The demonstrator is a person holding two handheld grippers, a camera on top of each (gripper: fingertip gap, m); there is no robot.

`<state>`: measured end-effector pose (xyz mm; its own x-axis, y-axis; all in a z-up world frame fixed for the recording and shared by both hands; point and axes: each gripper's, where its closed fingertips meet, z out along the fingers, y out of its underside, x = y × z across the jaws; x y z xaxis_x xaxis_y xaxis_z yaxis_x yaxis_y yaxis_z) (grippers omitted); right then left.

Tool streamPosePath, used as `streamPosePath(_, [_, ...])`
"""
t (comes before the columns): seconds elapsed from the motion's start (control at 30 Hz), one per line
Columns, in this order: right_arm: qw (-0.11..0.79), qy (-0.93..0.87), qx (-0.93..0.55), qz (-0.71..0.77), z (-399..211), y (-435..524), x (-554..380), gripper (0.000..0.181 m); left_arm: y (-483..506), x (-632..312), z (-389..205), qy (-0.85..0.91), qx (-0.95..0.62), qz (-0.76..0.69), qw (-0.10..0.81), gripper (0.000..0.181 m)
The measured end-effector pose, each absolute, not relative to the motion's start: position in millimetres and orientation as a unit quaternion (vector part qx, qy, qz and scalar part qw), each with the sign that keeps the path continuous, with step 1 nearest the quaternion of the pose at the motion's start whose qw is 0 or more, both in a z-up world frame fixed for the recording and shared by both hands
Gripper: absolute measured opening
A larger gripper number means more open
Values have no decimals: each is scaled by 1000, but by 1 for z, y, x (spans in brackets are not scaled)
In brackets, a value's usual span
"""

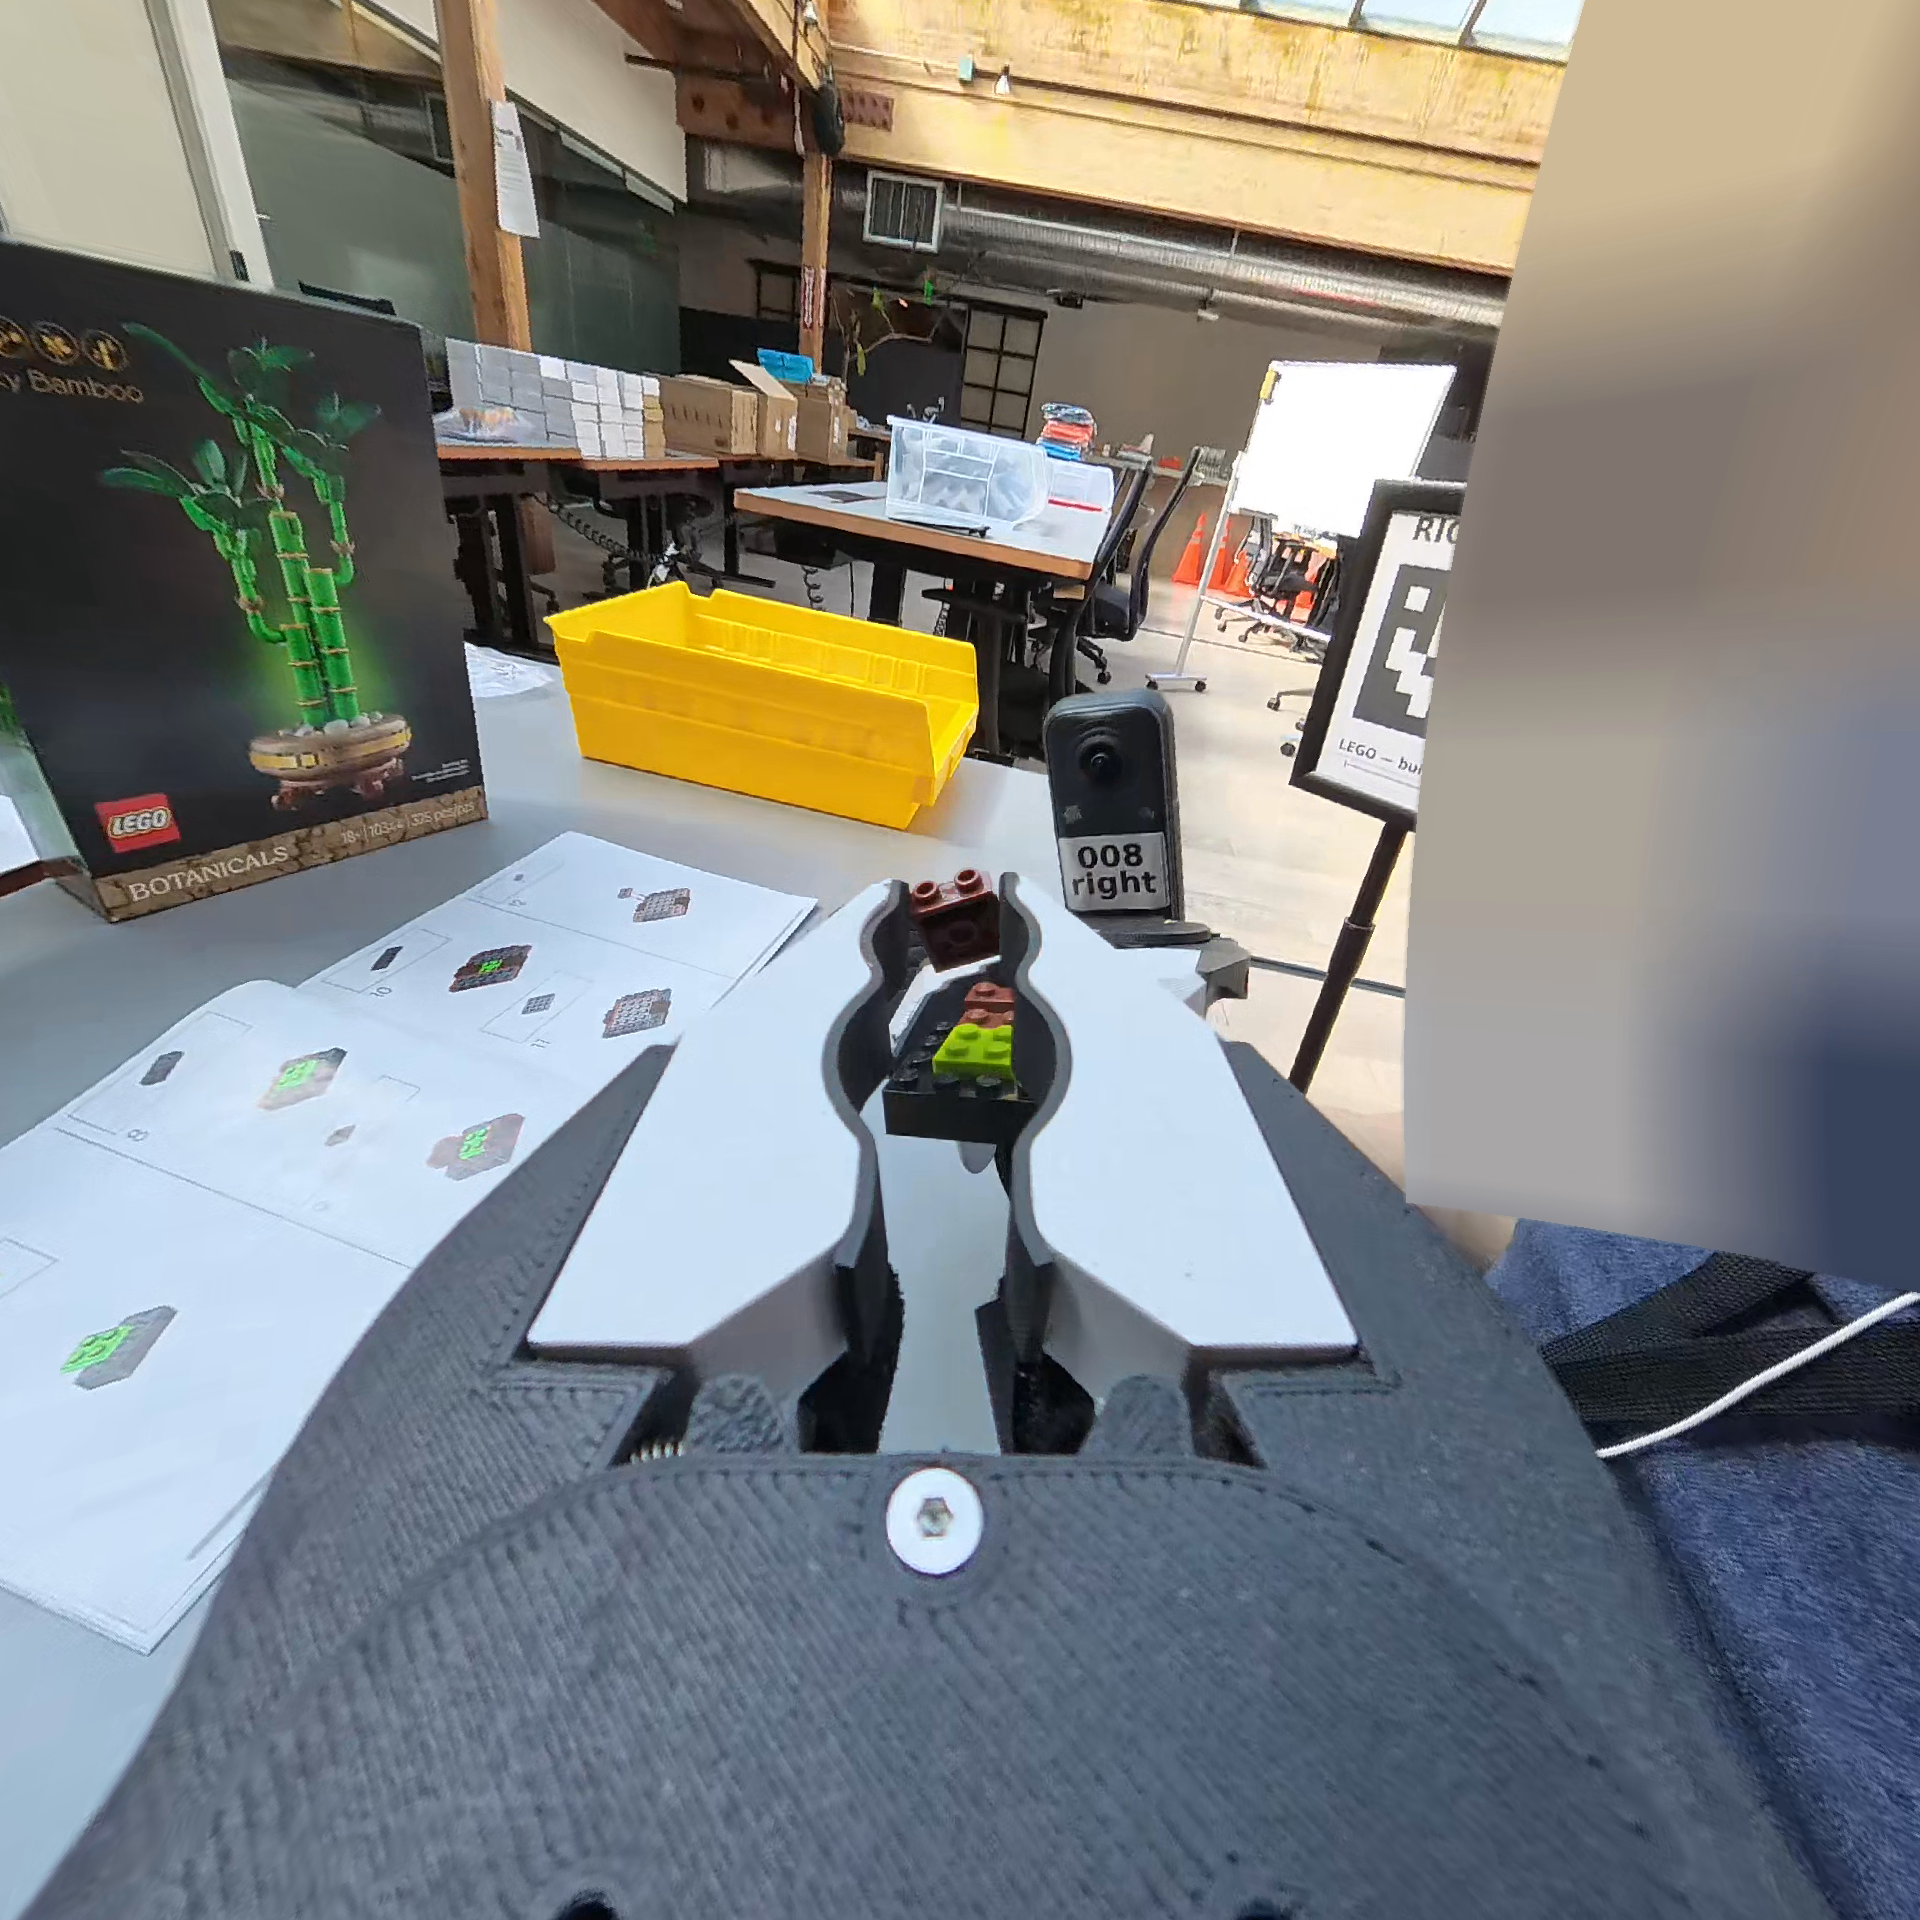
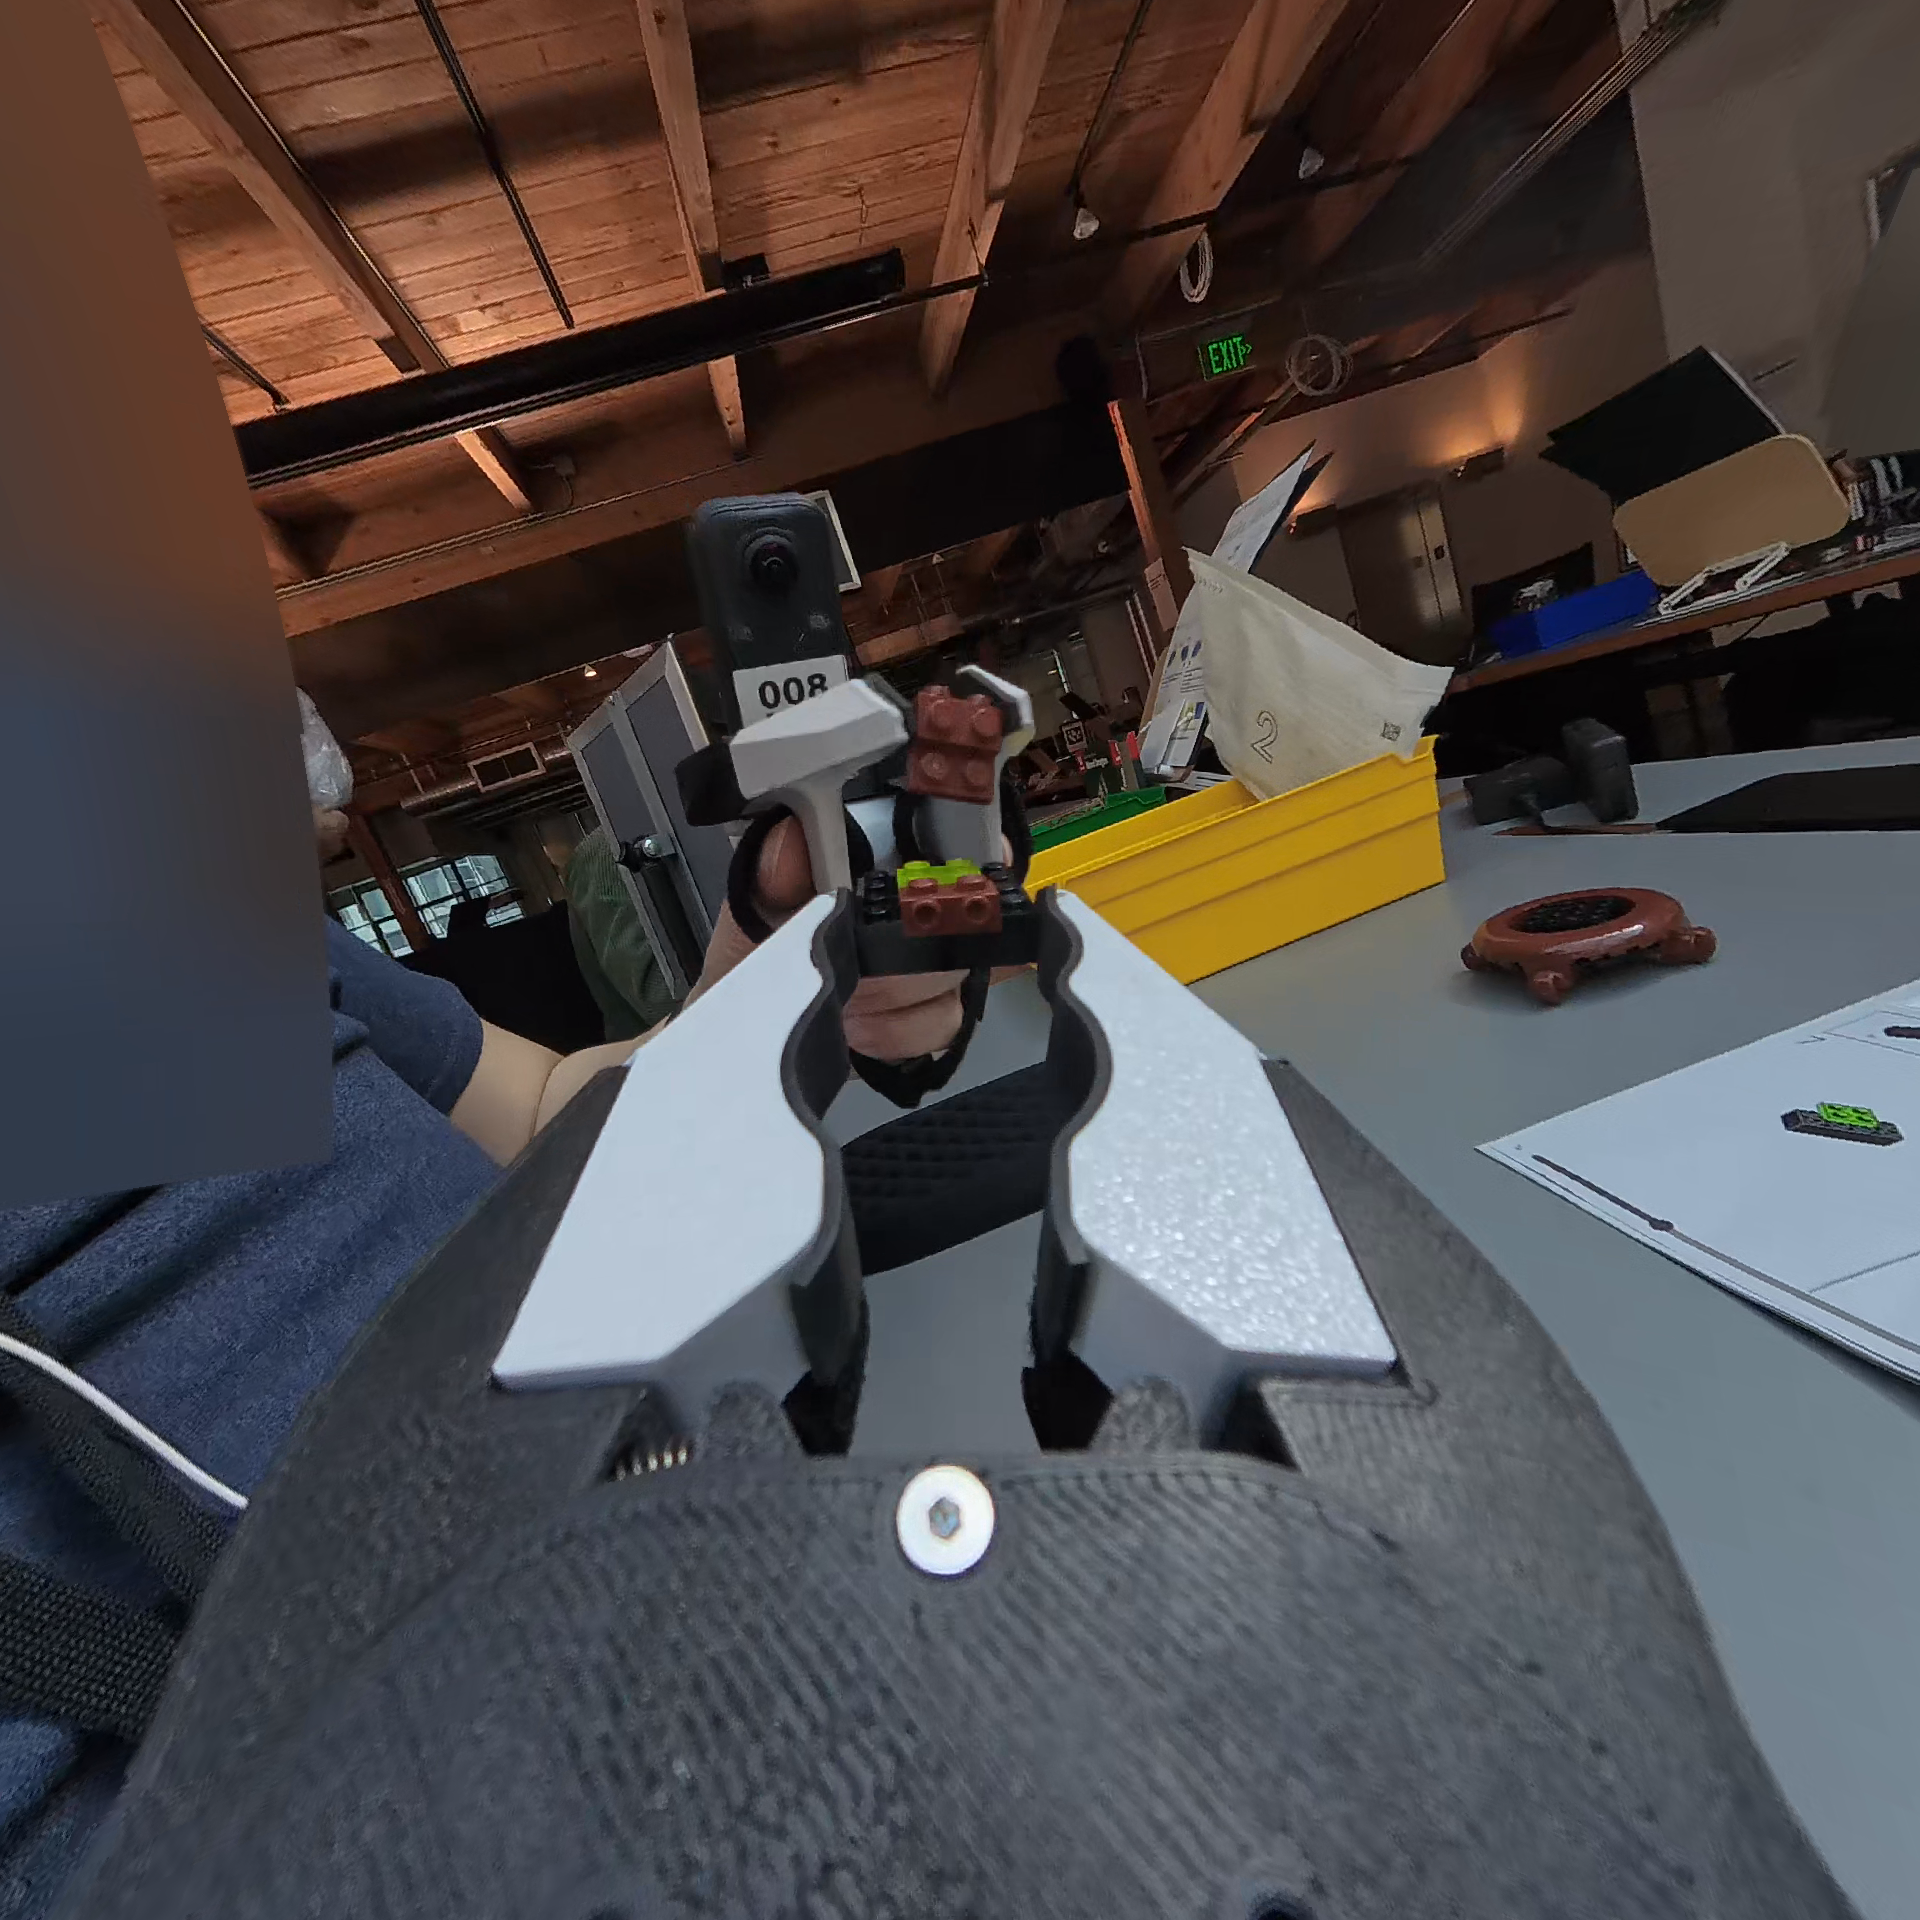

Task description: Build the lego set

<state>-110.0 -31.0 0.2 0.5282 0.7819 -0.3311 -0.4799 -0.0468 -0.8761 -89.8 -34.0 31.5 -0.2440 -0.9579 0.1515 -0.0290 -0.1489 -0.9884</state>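
Two grippers meet mid-air above the grey table [image 1: 582, 769], each holding lego. Left gripper [image 1: 954, 914] is clamped on a reddish-brown brick [image 1: 954, 923] w/ two studs on top, pinched right at the fingertips. Right gripper [image 2: 943, 914] is clamped on a small black plate assembly [image 2: 940, 920], which carries a lime green plate [image 2: 928, 875] and a brown piece [image 2: 953, 906] w/ side studs.

In the left wrist view the assembly [image 1: 956, 1081] sits just under and nearer than the held brick, apart from it, not yet joined. In the right wrist view the left gripper [image 2: 951, 743] shows beyond the assembly, brick [image 2: 953, 746] above the lime plate w/ a gap between them; a hand [image 2: 894, 997] wraps its handle.

Elsewhere on the table: instruction booklet [image 1: 343, 1143] open at left, lego set box [image 1: 234, 582] upright at far left, yellow bin [image 1: 764, 701] beyond the booklet. A brown round lego base [image 2: 1588, 940] rests on the table at right in the right wrist view, near the bin [image 2: 1247, 862], w/ a white paper bag [image 2: 1299, 707] standing in the bin.
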Motion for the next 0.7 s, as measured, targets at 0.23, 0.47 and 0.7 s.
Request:
streamPosePath(0.23, [697,-146,-551,434,13,-35,-105,33,-39,-89,29,542,-461,-578,399,14])
streamPosePath(0.47, [702,-153,-546,431,19,-37,-103,33,-40,-100,26,576,-457,-560,382,14])
streamPosePath(0.7, [700,-162,-533,447,19,-39,-107,33,-52,-103,26,621,-437,-543,358,13])
